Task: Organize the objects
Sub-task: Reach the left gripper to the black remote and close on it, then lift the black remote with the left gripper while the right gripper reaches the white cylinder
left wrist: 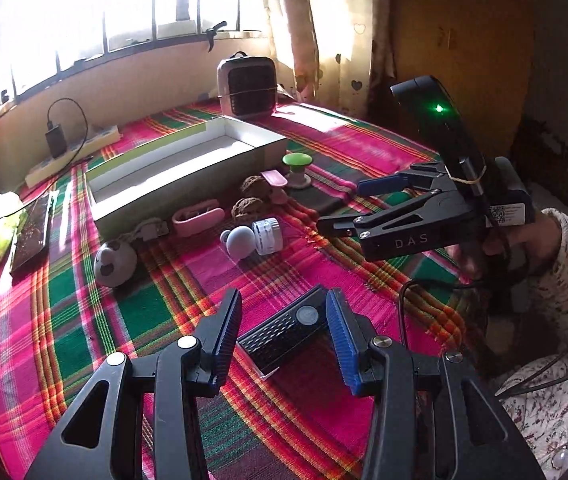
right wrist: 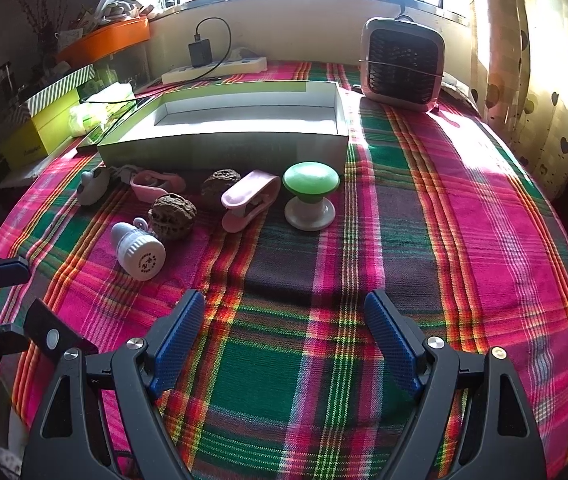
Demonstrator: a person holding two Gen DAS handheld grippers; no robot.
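We are looking at a table draped in a pink, green and black plaid woven cloth [right wrist: 404, 208]. A long, shallow white-lined cardboard box [right wrist: 244, 120] is lying open on it. Just before the box, two wrinkled brown walnuts [right wrist: 172, 214], a green-capped mushroom-shaped knob [right wrist: 310, 196] and a pink plastic clip [right wrist: 248, 198] are resting; behind it, a white power strip [right wrist: 216, 70] is sitting.

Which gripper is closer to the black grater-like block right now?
Left. The left gripper has its open fingers either side of the black block; the right gripper hovers farther back, to the right.
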